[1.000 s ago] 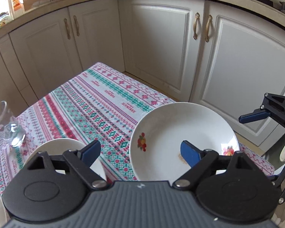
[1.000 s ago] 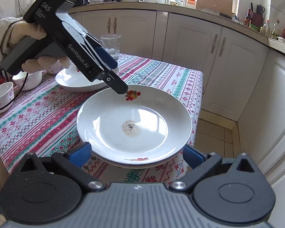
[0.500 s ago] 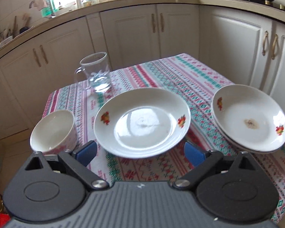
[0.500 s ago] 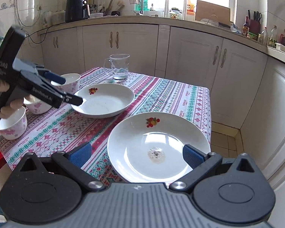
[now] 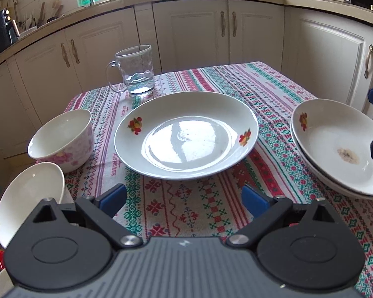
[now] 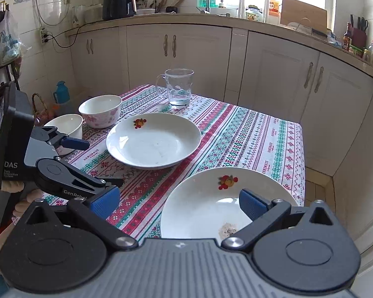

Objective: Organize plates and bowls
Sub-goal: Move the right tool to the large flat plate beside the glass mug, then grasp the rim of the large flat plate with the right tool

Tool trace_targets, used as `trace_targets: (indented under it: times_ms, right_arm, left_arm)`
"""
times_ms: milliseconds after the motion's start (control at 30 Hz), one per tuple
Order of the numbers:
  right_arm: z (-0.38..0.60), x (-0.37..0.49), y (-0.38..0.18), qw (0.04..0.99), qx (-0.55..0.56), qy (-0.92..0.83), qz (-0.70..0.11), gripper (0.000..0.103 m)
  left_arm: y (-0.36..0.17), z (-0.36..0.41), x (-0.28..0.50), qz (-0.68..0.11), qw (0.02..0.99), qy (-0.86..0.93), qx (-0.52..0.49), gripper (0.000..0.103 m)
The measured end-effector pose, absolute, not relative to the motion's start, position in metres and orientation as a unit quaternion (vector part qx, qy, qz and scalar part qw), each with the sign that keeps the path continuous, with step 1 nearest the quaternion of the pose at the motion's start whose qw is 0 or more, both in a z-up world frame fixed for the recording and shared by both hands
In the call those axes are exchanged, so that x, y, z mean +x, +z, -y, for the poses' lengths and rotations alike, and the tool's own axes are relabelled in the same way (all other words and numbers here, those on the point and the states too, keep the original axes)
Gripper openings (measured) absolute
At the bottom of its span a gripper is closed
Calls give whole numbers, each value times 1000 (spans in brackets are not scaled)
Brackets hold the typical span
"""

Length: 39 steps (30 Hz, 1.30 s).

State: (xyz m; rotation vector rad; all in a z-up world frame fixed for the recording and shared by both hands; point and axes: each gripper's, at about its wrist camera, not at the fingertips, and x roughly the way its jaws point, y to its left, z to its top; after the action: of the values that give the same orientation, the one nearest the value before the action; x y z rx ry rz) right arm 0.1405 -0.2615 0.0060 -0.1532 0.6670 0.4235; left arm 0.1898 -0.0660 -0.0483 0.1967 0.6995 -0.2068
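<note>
Two empty, wide-open grippers, left (image 5: 184, 200) and right (image 6: 177, 202), hover before a lone plate (image 5: 185, 134) mid-table, likely next to be gripped at its rim and stacked on the plates (image 5: 340, 146) at the table's right edge.

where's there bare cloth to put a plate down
Free: the far right corner of the tablecloth, past the stacked plates and right of the glass mug. Crowded: the left edge, where bowls cluster beside the single plate.
</note>
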Motion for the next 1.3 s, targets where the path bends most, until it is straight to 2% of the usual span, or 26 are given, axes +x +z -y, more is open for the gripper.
trace_targets:
  times_ms: [333,567,1100,1300]
  right_arm:
    - [264,214,3,892,-77,265,-357,103]
    - [248,268,-3,865,-113,307,-380,103]
    - [203,374,-36,806,-126,375,-441,103]
    - [184,406,-46,788,-128,392,-457,91]
  left_arm:
    - [-67,68,215,-365,921,-109,83,98]
    - [-72,59,228,-383,917,-107,39,103]
    - [-69,68,231,-355,927,-106,59,100]
    - [-68,71,229,-349,929,-103,71,100]
